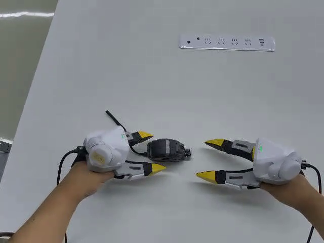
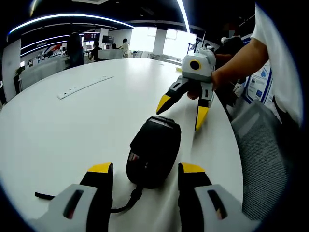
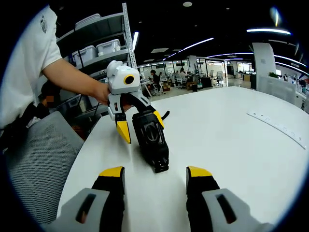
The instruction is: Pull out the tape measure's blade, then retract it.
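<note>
Holding my left gripper (image 1: 150, 151) spread around the black tape (image 1: 168, 150), unclamped, on the table (image 1: 152, 76), near side, right gripper (image 1: 209, 159) spread just right of it, red label (image 2: 133, 157) too blurred to read.

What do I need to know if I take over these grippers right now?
Left gripper: open, its jaws on either side of the back end of the tape measure, not visibly clamping it.
Right gripper: open, holding nothing, pointed at the blade end, apart from it.
The tape measure lies on the white table between the two grippers.
Done: nothing; the blade is not pulled out.
Left: hold the case, pinch the blade tip, pull it out, then retract it.
</note>
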### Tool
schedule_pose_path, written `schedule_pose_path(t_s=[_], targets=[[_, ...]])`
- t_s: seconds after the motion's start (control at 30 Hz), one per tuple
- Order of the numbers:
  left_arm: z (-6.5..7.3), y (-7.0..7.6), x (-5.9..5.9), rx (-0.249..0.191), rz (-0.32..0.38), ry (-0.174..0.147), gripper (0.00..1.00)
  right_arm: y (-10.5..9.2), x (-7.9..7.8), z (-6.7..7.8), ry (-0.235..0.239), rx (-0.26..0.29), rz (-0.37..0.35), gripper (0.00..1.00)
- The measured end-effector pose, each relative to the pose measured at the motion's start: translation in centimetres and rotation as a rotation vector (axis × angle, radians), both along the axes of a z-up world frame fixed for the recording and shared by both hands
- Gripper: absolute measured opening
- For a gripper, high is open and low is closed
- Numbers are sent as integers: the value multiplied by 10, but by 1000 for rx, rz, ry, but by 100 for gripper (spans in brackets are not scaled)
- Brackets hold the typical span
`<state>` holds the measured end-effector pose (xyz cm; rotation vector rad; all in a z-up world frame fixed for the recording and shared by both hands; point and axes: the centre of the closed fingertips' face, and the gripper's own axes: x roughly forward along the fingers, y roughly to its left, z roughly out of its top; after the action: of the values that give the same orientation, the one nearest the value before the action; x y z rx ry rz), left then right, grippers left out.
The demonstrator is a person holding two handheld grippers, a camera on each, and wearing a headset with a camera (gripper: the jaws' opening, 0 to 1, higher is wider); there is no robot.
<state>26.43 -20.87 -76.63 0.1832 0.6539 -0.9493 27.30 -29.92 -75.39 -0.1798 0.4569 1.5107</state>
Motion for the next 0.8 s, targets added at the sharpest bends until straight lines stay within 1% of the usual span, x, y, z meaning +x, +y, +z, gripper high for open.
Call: schedule_pose_path(t_s=[0.07,0.13,0.2,0.27,0.33,0.57,0.67,0.73,0.8], targets=[[1,-1,2,-15,5,6,51,2,1,-1,2,2,1,51],[0,-1,3,-11,4,-2,51,4,2,-2,4,3,5,50],[-1,-3,4,-17,-1,3,51,6,2,-3,5,3,11,50],[-2,-5,4,-12,-10,3,51,8,2,-3,9,3,15,49],[-4,-6,3,-11,-13,11,49,10,1,-5,10,1,19,49],[-6,-6,4,-8,-20,13,45,12,2,-7,14,4,22,48],[-7,-7,4,-13,-25,19,38,13,2,-7,16,6,20,47],[-7,-10,1,-15,-41,19,34,14,3,-7,13,9,22,47],[-7,-10,0,-13,-41,17,33,15,3,-7,12,9,23,47]])
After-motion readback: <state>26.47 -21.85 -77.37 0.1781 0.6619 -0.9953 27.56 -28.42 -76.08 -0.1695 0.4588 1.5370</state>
